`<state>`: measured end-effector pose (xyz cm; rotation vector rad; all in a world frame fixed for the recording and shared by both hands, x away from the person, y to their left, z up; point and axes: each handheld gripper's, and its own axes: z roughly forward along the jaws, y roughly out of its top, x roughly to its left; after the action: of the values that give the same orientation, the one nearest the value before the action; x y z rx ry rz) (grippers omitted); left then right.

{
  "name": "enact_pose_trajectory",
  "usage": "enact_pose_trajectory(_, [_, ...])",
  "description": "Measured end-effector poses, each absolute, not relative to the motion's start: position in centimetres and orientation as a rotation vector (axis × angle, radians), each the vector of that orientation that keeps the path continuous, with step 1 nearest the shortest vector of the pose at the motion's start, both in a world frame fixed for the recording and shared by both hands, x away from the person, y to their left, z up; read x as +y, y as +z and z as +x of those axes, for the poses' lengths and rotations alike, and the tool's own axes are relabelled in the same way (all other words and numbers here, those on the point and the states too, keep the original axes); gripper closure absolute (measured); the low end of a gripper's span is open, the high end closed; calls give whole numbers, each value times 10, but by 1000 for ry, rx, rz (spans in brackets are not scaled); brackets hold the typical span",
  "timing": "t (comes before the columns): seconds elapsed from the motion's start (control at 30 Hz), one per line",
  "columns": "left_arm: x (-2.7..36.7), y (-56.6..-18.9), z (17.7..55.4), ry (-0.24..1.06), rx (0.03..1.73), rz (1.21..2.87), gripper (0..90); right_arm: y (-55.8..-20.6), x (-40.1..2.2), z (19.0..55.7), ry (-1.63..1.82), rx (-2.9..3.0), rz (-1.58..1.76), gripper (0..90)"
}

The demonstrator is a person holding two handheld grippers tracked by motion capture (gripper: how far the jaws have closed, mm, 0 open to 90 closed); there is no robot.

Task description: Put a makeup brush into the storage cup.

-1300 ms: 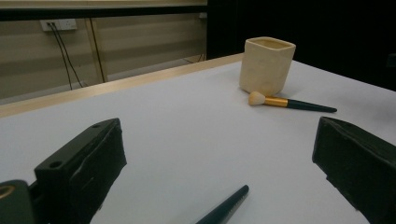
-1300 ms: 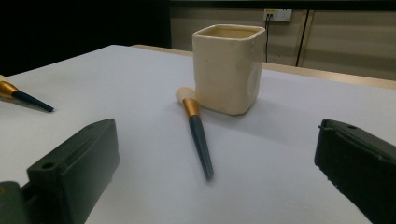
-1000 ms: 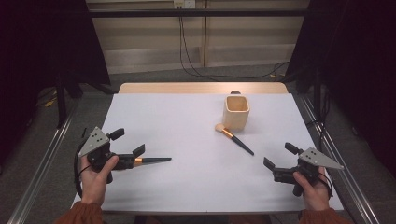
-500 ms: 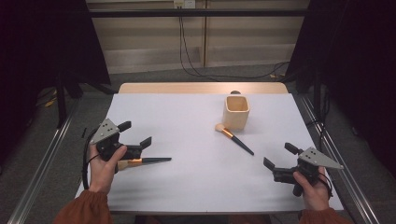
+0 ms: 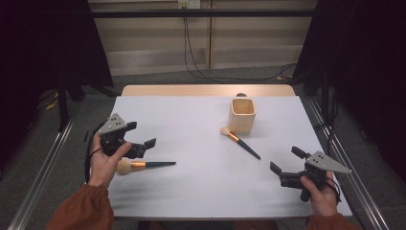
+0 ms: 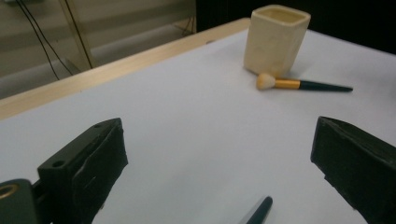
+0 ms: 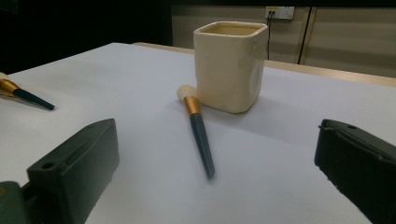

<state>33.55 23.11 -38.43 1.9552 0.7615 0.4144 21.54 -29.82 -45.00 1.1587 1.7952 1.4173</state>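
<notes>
Two makeup brushes with dark handles, gold ferrules and pale bristles lie on the white table. One brush (image 5: pixel 144 165) lies near the left front, and its handle tip (image 6: pixel 258 213) shows between my left jaws. My left gripper (image 5: pixel 141 134) hovers open just beyond it, holding nothing. The other brush (image 5: pixel 239 142) (image 6: pixel 299 84) (image 7: pixel 198 128) lies slantwise in front of a cream square cup (image 5: pixel 242 115) (image 6: pixel 275 39) (image 7: pixel 231 65), bristles next to the cup. My right gripper (image 5: pixel 286 160) is open and empty at the right front, pointing toward that brush and the cup.
The white table sheet (image 5: pixel 191 124) ends at a wooden strip (image 5: pixel 206 90) along the far edge. Metal rails run down both sides of the table. Cables hang on the wall behind. The left brush (image 7: pixel 23 95) also shows at the edge of the right gripper view.
My left gripper has come away from the near brush, rising and shifting toward the far side. The brush stays flat on the table. The right gripper has not moved.
</notes>
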Motion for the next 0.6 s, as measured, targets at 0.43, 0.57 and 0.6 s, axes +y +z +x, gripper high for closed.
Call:
enact_pose_trajectory(0.43, [230, -387, 346, 331, 782, 2101, 58, -451, -298, 216, 1416, 1805, 1161, 0])
enact_pose_trajectory(0.57, [229, -387, 347, 321, 766, 2161, 58, -451, -297, 216, 1417, 1805, 1161, 0])
enact_pose_trajectory(0.6, [228, -387, 348, 320, 763, 2169, 58, -451, -297, 216, 1416, 1806, 1162, 0])
